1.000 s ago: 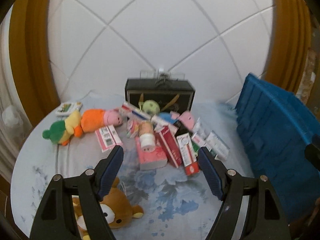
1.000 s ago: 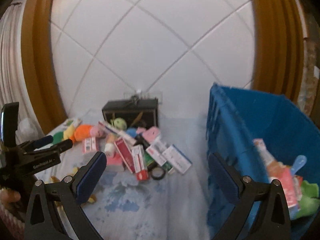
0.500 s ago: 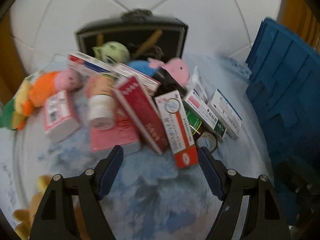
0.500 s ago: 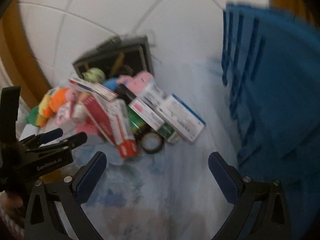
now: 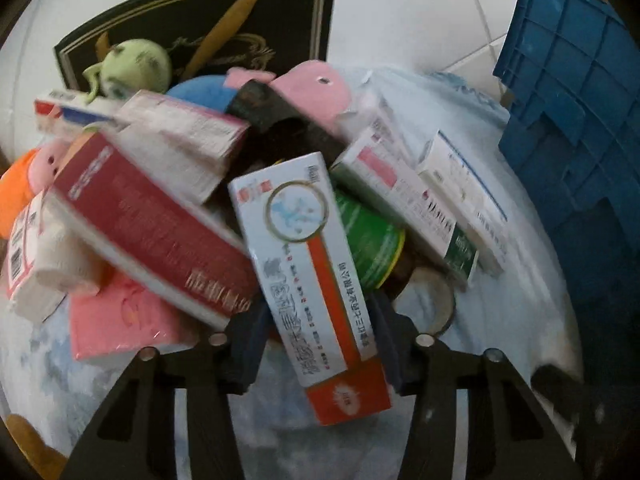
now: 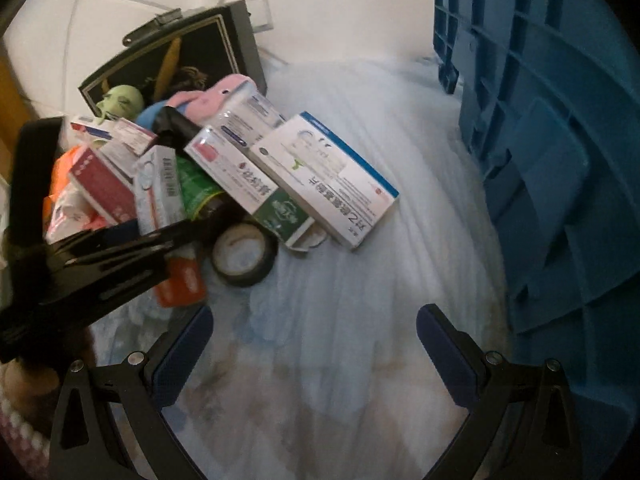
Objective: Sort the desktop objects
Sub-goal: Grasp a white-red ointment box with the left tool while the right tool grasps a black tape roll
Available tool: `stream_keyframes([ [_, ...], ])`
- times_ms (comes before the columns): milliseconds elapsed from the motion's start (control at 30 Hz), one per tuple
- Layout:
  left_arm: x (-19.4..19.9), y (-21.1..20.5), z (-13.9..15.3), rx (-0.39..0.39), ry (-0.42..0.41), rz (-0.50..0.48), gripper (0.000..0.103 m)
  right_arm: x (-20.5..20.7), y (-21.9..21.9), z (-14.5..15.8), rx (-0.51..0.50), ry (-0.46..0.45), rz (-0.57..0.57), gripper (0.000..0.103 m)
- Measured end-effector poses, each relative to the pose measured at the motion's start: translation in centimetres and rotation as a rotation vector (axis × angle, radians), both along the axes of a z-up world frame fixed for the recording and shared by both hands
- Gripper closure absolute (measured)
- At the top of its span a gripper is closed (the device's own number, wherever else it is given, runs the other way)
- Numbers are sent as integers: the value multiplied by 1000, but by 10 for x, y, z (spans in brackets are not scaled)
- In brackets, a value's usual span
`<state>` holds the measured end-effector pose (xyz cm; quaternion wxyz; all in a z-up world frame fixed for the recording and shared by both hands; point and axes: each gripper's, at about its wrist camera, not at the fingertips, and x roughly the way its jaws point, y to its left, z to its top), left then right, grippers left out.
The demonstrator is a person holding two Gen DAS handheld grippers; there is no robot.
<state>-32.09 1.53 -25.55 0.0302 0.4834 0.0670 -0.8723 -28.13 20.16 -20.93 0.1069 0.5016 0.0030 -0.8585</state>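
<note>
The blue crate [image 6: 552,168] fills the right edge of the worktop [image 6: 360,320], which wears a pale blue flowered cloth. A black case [image 5: 208,36] with gold trim stands upright at the back edge, against the white tiled wall. In front of it the things to be sorted lie in a heap toward the left side: soft toys at the back, namely a pale green head [image 5: 134,66], a pink toy [image 5: 316,88] and an orange one [image 5: 14,192] at the far left, and cartons piled over one another in front.

The largest carton is the red box [image 5: 160,232], slanting across a flat pink box [image 5: 120,316]. Nearest the right edge of the heap a white box [image 6: 324,176] with a blue stripe lies flat on the cloth, a green-ended box [image 6: 248,184] leaning on it. A green tin [image 5: 368,236] shows under the cartons, and a tape roll [image 6: 244,254] lies on the cloth at the front of the heap.

The left tongs [image 5: 320,344] have just been closing and their dark pads sit against both long sides of the white-and-orange box [image 5: 308,280], a long carton with a ring emblem and an orange band and end; its far end rests on the heap.

The right tongs [image 6: 314,354] are spread wide over bare cloth near the front edge, with nothing between them.
</note>
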Motion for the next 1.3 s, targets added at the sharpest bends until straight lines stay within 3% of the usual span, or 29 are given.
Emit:
stream_keyframes([
  [167, 36, -22, 2, -78, -49, 26, 61, -3, -12, -10, -17, -4, 32, 0],
  [300, 43, -38, -10, -30, -78, 53, 62, -15, -33, -19, -72, -30, 83, 0],
  [367, 39, -36, -10, -33, -69, 45, 62, -21, -44, -23, -72, -31, 92, 9],
  [433, 34, -33, -11, -25, -60, 27, 62, -26, -55, -27, -64, -35, 113, 27],
  [733, 17, -19, -19, -3, -48, -23, 61, -47, -75, -47, 18, -36, 133, 46],
  [867, 19, -16, -18, -17, -60, -26, 61, -49, -78, -48, 35, -34, 147, 47],
  [1067, 42, -13, 5, -21, -39, -23, 61, -26, -79, -27, 37, -6, 162, 48],
  [1300, 82, 1, 59, -51, 51, -31, 61, 22, -73, 30, 39, 93, 179, 48],
])
